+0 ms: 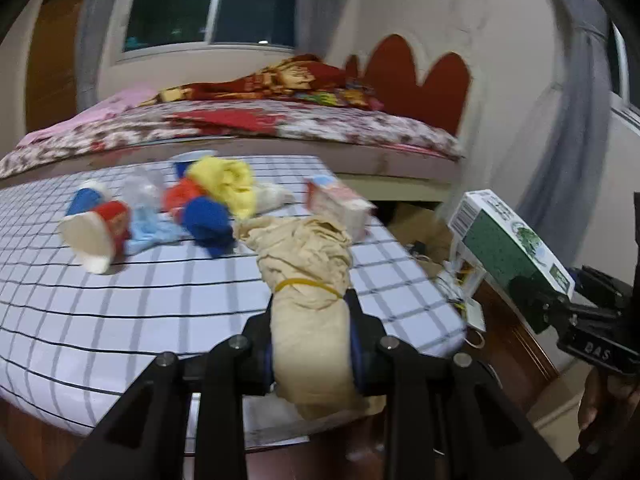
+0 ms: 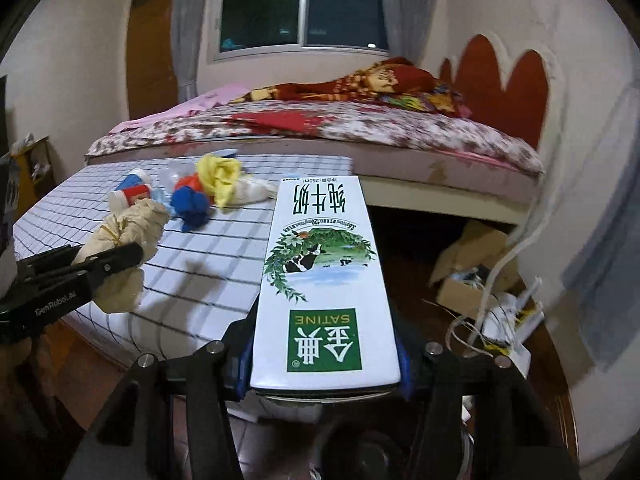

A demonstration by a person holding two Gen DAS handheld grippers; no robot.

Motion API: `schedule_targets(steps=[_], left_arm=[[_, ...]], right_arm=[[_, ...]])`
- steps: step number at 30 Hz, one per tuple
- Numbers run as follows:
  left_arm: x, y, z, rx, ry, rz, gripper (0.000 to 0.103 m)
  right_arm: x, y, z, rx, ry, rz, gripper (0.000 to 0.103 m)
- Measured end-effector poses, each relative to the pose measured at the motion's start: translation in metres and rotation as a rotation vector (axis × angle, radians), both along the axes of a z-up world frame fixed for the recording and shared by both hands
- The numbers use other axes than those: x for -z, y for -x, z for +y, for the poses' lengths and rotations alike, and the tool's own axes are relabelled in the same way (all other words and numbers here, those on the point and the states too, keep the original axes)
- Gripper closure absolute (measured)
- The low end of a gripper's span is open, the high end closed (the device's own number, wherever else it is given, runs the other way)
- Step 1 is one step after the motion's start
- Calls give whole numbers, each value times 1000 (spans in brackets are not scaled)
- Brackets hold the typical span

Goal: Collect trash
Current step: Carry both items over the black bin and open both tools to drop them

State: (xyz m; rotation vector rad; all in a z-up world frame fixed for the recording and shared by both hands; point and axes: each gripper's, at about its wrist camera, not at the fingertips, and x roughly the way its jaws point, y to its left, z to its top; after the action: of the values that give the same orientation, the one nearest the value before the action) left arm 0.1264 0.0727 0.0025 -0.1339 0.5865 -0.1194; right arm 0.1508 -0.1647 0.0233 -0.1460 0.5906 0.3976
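Behind the checked table (image 1: 120, 300), I keep left fingers (image 1: 312, 320) clenched on the beige bundle (image 1: 308, 264), right fingers (image 2: 324, 364) gripping the milk carton (image 2: 324, 280) at twelve o'clock, level.

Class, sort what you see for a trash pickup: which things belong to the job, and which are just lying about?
Job:
- beige bundle, held in left tongs
- milk carton, held in right tongs
- paper cup
- small carton

Lying about:
- bed
- cardboard box
- window
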Motion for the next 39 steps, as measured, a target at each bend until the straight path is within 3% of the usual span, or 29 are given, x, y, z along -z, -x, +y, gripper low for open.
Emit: schedule_targets(steps=[9, 16, 24, 26, 27, 28, 29, 31, 32, 39], left_arm=[[14, 13, -83, 205, -1, 30, 74], [47, 12, -141, 355, 6, 131, 73], [81, -3, -178, 421, 25, 242, 73], [93, -10, -184, 458, 49, 283, 62], [99, -14, -187, 468, 62, 308, 53], [104, -16, -187, 450, 67, 329, 26], [107, -15, -186, 418, 59, 329, 11], [110, -9, -180, 377, 46, 318, 8], [112, -9, -178, 362, 35, 326, 1], [121, -3, -166, 278, -35, 322, 1]], right_arm=[[37, 22, -73, 123, -13, 91, 48], [81, 24, -110, 158, 14, 214, 48], [118, 16, -129, 141, 45, 303, 47], [129, 10, -129, 131, 68, 322, 45], [140, 5, -128, 144, 112, 329, 36], [150, 1, -128, 165, 146, 341, 8], [156, -1, -131, 181, 159, 348, 2], [172, -6, -143, 218, 136, 399, 2], [176, -8, -147, 228, 128, 417, 2], [177, -10, -141, 240, 153, 426, 1]])
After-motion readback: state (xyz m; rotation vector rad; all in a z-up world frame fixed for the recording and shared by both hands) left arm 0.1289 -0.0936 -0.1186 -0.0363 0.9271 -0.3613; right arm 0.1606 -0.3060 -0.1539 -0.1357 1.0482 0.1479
